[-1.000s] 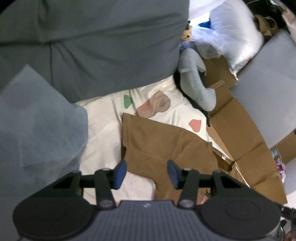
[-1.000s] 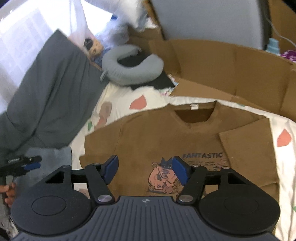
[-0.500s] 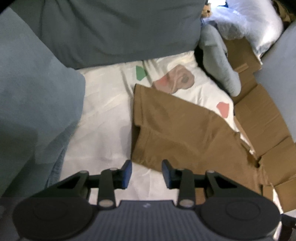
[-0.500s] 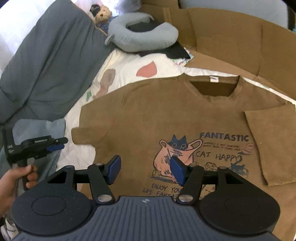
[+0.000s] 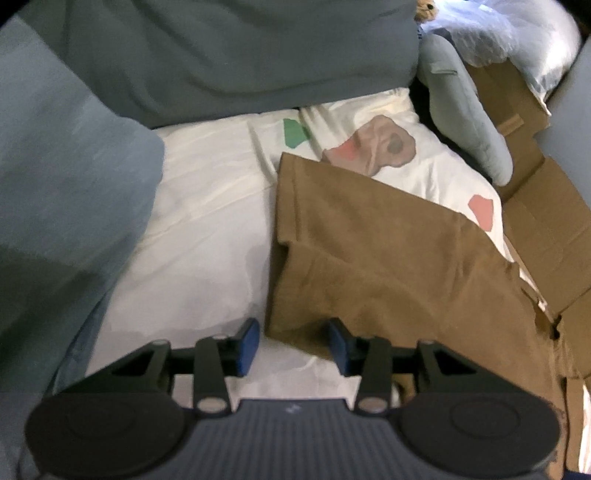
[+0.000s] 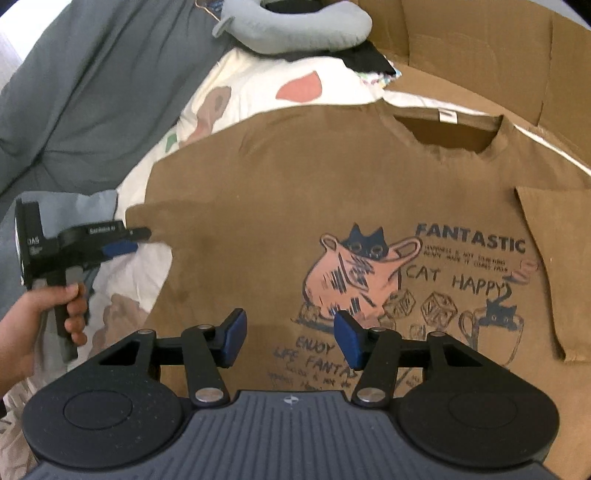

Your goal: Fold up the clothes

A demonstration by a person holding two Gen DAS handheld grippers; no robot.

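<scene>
A brown T-shirt with a cat print lies flat, face up, on the white patterned bed sheet; its right sleeve is folded in over the body. My right gripper is open and empty, hovering over the lower part of the print. My left gripper is open at the corner of the shirt's left sleeve, whose edge sits between the jaws. It also shows in the right wrist view, held by a hand beside the sleeve tip.
A grey duvet lies along the far side of the bed and a blue-grey cloth at the left. A grey neck pillow and flattened cardboard lie beyond the shirt's collar.
Both grippers have moved down and closer to the shirt. My left gripper has come up to the left sleeve's corner. My right gripper now hovers over the print.
</scene>
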